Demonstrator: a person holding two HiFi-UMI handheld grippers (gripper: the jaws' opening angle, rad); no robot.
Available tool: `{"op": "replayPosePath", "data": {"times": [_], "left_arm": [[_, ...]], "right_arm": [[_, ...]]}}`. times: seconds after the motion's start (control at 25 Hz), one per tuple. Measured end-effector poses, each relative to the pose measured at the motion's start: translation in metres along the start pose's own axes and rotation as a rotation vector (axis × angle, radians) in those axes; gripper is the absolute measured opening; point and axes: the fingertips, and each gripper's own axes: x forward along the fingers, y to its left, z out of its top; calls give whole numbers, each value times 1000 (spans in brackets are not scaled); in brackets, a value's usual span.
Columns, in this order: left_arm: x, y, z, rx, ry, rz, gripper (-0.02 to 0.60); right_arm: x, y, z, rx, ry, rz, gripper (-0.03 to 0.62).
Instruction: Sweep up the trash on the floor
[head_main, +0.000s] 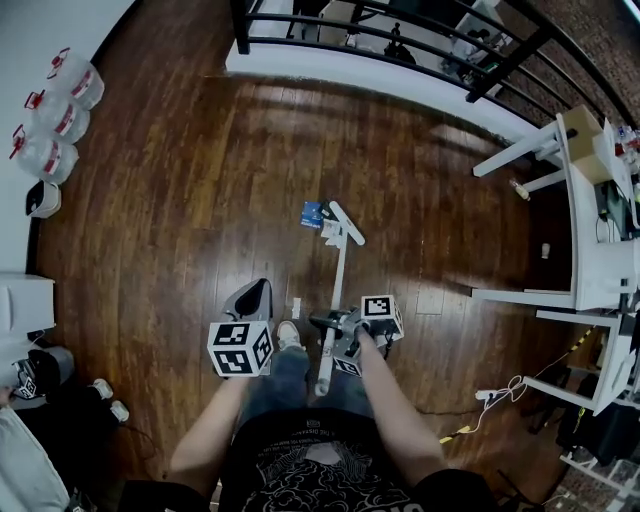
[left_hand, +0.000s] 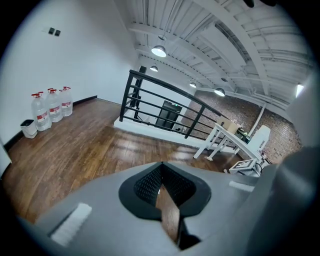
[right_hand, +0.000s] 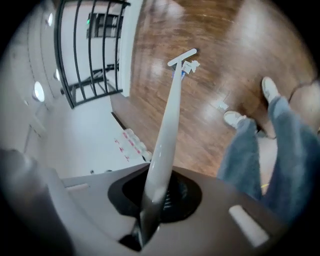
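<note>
**Head view.** We found the right gripper (head_main: 335, 328) clamped on the handle of one broom (head_main: 340, 268). The broom's head rested on the wooden floor (head_main: 180, 230), just beside the trash (head_main: 312, 212), which was one blue packet with white scraps at the head. One separate white scrap (head_main: 296, 306) lay near the person's shoe. The left gripper (head_main: 255, 295) hung beside the leg, carrying nothing. We counted three water bottles (head_main: 55, 118) along the wall.

**Left gripper view.** The left gripper (left_hand: 162, 187) had its jaws drawn together, with only floor showing past them. One railing (left_hand: 165, 107) and one white table (left_hand: 230, 137) stood ahead.

**Right gripper view.** The right gripper (right_hand: 155, 192) held the broom (right_hand: 170, 110) firmly between its jaws. The trash (right_hand: 189, 66) sat at the broom's head, and the lone scrap (right_hand: 221, 105) lay by two shoes (right_hand: 234, 118).

**Risks, in our judgement.** With only one gripper on it, the long handle could twist or slide in the jaws, and the head would then skip over the light scraps. A hard stroke could scatter them toward the railing. The lone scrap by the shoes could be missed or trodden on.
</note>
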Motion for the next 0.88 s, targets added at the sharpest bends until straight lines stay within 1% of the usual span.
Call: {"op": "replayPosePath", "data": {"times": [0.12, 0.2, 0.44, 0.6, 0.88], "left_arm": [[-3, -14, -10, -11, -5, -3, 5], [-5, -27, -19, -18, -4, -6, 5], [-11, -68, -48, -45, -14, 21, 5], [-15, -108, -70, -53, -17, 39, 5], [-21, -178, -108, -103, -51, 113, 5]], "right_arm": [[-34, -51, -8, -176, 66, -216, 9], [-63, -77, -7, -256, 99, -311, 0], [-132, -111, 0, -474, 212, -473, 0], [-174, -135, 7, -631, 281, -592, 0], [-252, -172, 38, -952, 429, -776, 0]]}}
